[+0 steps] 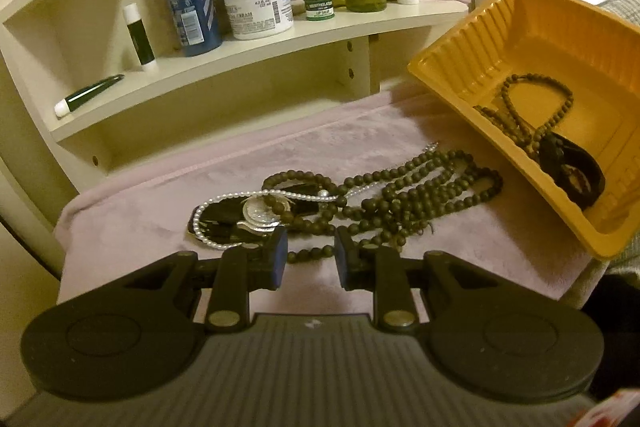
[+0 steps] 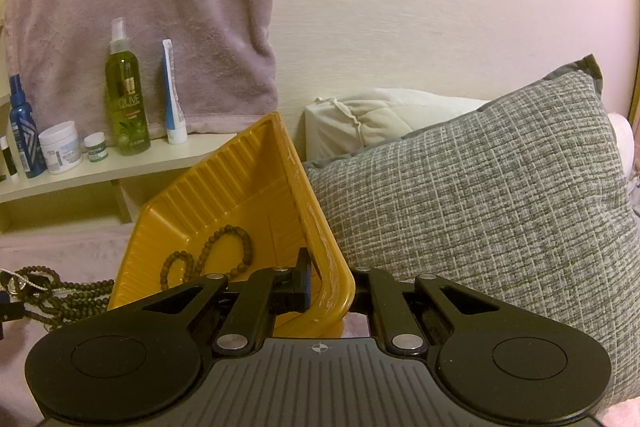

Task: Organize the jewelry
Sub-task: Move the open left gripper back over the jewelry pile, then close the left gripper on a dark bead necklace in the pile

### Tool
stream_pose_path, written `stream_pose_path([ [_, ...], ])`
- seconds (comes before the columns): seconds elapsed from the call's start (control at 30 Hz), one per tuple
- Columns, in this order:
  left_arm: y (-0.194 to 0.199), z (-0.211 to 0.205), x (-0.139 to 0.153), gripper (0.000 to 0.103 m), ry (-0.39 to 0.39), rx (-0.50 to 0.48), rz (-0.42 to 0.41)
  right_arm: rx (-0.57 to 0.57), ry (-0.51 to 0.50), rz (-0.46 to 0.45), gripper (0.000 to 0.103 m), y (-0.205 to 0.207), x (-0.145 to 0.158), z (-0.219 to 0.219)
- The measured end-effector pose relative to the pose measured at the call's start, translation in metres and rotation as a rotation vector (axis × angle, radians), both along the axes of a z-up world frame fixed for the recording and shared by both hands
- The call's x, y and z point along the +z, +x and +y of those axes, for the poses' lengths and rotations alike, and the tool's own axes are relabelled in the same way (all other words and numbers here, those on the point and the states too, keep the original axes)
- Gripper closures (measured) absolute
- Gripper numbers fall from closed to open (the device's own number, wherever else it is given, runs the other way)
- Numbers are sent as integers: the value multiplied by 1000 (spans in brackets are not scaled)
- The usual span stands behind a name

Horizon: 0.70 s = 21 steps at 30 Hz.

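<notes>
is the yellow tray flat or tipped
Tipped. The yellow tray is tilted, one rim clamped by the right gripper; a bead bracelet and a dark piece lie at its low end.

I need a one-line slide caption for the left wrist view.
Left gripper hovers open over tangled bead necklaces beside a tilted yellow tray.

"OLIVE" on green spray bottle [image 2: 127,99]

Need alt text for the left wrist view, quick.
The left gripper, jaws apart and empty, hovers over tangled dark bead necklaces, a pearl strand and a watch on a pink towel. A tilted yellow tray at right holds more beads.
</notes>
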<state>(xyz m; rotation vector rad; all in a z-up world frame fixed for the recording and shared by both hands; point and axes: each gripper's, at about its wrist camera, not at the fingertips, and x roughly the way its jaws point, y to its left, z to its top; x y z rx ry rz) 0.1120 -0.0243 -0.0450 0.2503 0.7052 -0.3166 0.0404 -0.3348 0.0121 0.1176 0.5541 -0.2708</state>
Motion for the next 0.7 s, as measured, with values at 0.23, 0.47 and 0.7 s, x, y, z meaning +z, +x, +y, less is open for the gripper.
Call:
stream_pose_path([
  [0.23, 16, 4, 0, 81, -16, 89, -11, 0, 1, 0, 94, 0, 0, 0],
  [0.47, 26, 2, 0, 81, 4, 94, -30, -1, 4, 2, 94, 0, -1, -1],
  [0.7, 31, -1, -2, 93, 18, 88, -29, -1, 5, 2, 94, 1, -1, -2],
])
